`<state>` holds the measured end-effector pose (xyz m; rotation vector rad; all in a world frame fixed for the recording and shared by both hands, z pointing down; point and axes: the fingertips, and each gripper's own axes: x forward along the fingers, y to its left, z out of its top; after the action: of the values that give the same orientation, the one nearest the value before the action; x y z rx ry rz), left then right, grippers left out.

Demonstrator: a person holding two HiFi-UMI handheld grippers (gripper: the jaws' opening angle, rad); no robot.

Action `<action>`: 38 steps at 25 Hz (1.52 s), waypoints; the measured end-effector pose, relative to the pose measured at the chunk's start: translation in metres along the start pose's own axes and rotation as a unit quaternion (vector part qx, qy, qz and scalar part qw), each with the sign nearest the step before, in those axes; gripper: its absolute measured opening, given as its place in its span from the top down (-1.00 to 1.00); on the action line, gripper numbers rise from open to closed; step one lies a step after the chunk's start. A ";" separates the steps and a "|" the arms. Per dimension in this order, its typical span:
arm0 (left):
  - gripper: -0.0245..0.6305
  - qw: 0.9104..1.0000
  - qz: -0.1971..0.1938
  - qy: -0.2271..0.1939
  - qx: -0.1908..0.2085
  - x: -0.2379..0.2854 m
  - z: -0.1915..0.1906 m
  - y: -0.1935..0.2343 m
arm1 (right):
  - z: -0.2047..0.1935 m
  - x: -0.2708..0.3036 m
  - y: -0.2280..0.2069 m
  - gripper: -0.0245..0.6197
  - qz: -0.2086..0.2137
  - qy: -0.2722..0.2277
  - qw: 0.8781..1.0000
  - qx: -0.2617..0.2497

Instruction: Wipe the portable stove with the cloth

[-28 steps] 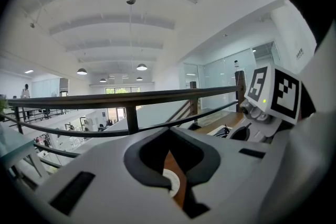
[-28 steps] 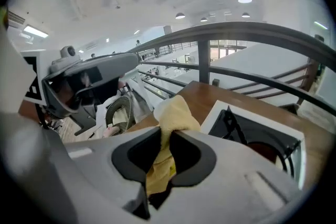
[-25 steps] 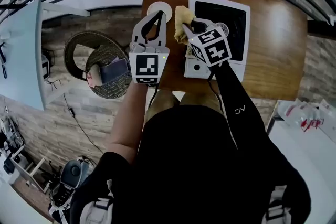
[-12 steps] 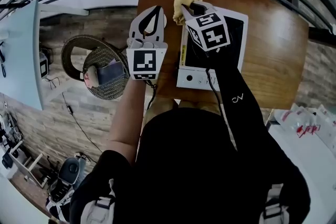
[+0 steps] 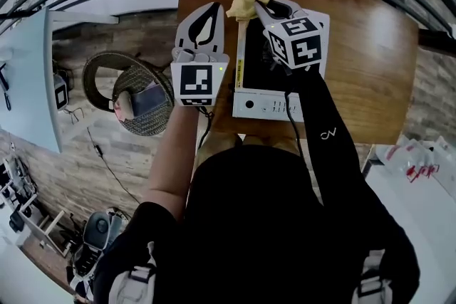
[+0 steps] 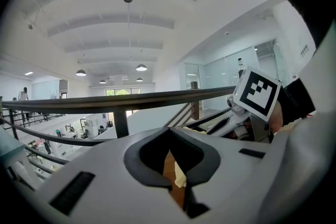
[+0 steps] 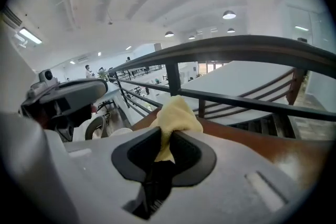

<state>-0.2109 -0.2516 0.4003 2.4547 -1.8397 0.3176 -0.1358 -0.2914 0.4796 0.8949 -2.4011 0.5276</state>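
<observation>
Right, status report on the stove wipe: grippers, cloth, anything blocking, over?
Right gripper shut on yellow cloth, at far left corner of portable stove. Left gripper shut, empty, beside the stove. Nothing seen blocking.

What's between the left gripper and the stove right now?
Nothing but a narrow strip of bare table separates the left gripper from the stove; the head view shows it.
</observation>
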 end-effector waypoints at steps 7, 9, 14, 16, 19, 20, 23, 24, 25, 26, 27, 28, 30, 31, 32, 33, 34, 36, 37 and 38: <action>0.91 0.999 -0.036 -0.005 0.001 0.019 0.011 -0.042 | -0.032 -0.050 -0.058 0.75 -0.066 0.015 0.998 0.010; 0.91 0.999 -0.047 -0.009 0.002 0.026 0.015 -0.056 | -0.043 -0.067 -0.078 0.75 -0.086 0.019 0.996 0.018; 0.91 0.997 -0.076 -0.016 0.006 0.036 0.025 -0.093 | -0.068 -0.115 -0.125 0.75 -0.141 0.026 0.989 0.037; 0.91 0.996 -0.085 -0.018 0.007 0.037 0.027 -0.103 | -0.075 -0.131 -0.140 0.75 -0.161 0.025 0.986 0.045; 0.91 0.996 -0.091 -0.022 0.008 0.036 0.031 -0.113 | -0.081 -0.152 -0.154 0.75 -0.185 0.017 0.981 0.060; 0.91 0.995 -0.092 -0.024 0.008 0.035 0.033 -0.114 | -0.080 -0.157 -0.156 0.75 -0.189 0.011 0.980 0.065; 0.91 0.996 -0.085 -0.029 0.009 0.029 0.038 -0.109 | -0.063 -0.164 -0.146 0.75 -0.183 -0.017 0.981 0.057; 0.91 0.996 -0.080 -0.030 0.010 0.025 0.039 -0.105 | -0.053 -0.165 -0.139 0.75 -0.176 -0.029 0.983 0.049; 0.91 0.997 -0.075 -0.031 0.010 0.021 0.040 -0.101 | -0.042 -0.164 -0.130 0.75 -0.168 -0.042 0.984 0.042; 0.91 0.997 -0.068 -0.032 0.011 0.017 0.041 -0.096 | -0.030 -0.163 -0.121 0.75 -0.157 -0.056 0.985 0.035; 0.91 0.998 -0.061 -0.032 0.012 0.012 0.042 -0.090 | -0.017 -0.160 -0.110 0.75 -0.145 -0.069 0.987 0.029; 0.91 0.998 -0.054 -0.033 0.013 0.007 0.043 -0.083 | -0.005 -0.156 -0.097 0.75 -0.130 -0.082 0.988 0.023; 0.91 0.999 -0.038 -0.033 0.014 -0.005 0.043 -0.069 | 0.017 -0.146 -0.066 0.75 -0.093 -0.105 0.990 0.014; 0.91 0.999 -0.030 -0.032 0.015 -0.011 0.043 -0.061 | 0.027 -0.139 -0.048 0.75 -0.069 -0.115 0.991 0.011; 0.91 0.999 -0.022 -0.032 0.016 -0.018 0.043 -0.053 | 0.036 -0.132 -0.028 0.75 -0.043 -0.126 0.991 0.010; 0.91 0.999 -0.015 -0.031 0.017 -0.025 0.042 -0.045 | 0.043 -0.124 -0.006 0.75 -0.016 -0.136 0.990 0.010; 0.91 0.999 -0.008 -0.031 0.017 -0.031 0.040 -0.037 | 0.047 -0.115 0.014 0.75 0.011 -0.144 0.989 0.010; 0.91 0.999 0.003 -0.029 0.016 -0.041 0.037 -0.026 | 0.046 -0.098 0.046 0.75 0.054 -0.148 0.987 0.012; 0.91 1.000 0.006 -0.027 0.014 -0.045 0.035 -0.023 | 0.039 -0.090 0.055 0.75 0.065 -0.143 0.987 0.016; 0.91 1.000 0.008 -0.026 0.013 -0.049 0.033 -0.022 | 0.029 -0.082 0.059 0.75 0.069 -0.132 0.988 0.025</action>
<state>-0.1991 -0.2044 0.3595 2.4889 -1.8891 0.2846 -0.1328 -0.2247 0.3979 0.8708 -2.7165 0.5518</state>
